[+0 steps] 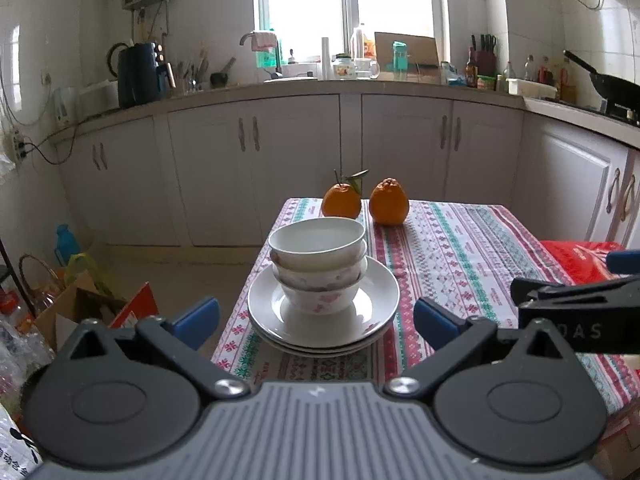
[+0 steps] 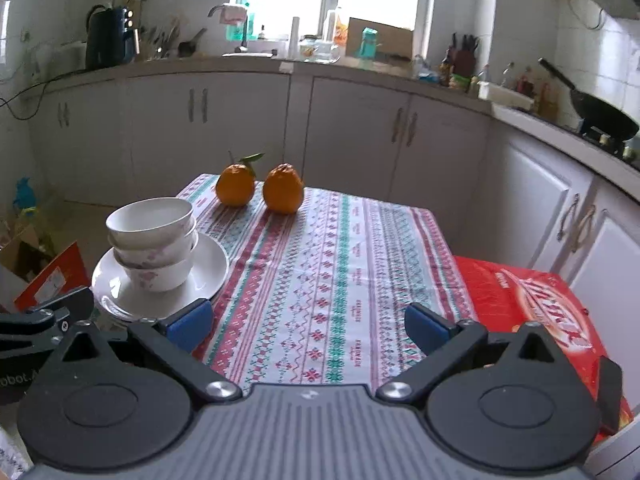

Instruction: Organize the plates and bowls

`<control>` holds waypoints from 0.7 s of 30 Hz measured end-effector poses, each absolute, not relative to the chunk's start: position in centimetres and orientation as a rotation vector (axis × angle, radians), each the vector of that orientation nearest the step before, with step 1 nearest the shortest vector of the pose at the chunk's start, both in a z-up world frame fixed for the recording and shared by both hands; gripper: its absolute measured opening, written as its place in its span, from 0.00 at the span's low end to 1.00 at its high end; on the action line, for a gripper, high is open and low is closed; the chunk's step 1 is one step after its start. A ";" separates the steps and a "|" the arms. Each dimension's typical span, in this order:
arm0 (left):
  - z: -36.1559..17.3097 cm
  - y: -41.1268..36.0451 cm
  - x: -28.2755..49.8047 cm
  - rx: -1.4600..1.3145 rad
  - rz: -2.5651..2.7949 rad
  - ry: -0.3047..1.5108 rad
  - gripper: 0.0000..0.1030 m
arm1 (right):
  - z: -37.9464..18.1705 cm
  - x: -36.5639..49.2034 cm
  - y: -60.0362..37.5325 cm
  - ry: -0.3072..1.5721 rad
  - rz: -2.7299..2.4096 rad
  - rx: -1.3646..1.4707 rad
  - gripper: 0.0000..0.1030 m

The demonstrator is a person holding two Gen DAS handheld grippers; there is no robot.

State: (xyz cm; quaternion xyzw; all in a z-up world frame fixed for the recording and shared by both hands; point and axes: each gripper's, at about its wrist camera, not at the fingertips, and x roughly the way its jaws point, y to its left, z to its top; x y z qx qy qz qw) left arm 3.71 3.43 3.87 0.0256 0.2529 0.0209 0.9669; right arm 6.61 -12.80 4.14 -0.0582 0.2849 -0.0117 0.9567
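Both tongs are spread wide with nothing in them: left tongs (image 1: 316,318) aimed straight at the dishes, right tongs (image 2: 308,326) over bare striped tablecloth (image 2: 340,264). I see three nested white floral bowls (image 1: 318,264) sitting upright, mouths up, on stacked white round plates (image 1: 323,312) near the surface's left edge. Two oranges (image 1: 366,202) sit behind, well apart from them.

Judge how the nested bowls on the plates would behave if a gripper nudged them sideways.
The stacked bowls look glazed, so they would probably slide across the smooth top plate rather than grip it. The stack stands tall on a narrow foot, so a high push might tip it. They look ceramic and would probably chip if they fell.
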 end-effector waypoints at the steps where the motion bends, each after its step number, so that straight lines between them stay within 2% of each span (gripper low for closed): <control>1: 3.8 3.4 3.7 0.049 0.045 0.512 0.99 | 4.1 6.5 -12.8 0.577 -0.026 -0.118 1.00; 21: 3.6 3.7 3.6 0.021 0.056 0.521 0.99 | 4.0 6.5 -12.8 0.568 -0.030 -0.104 1.00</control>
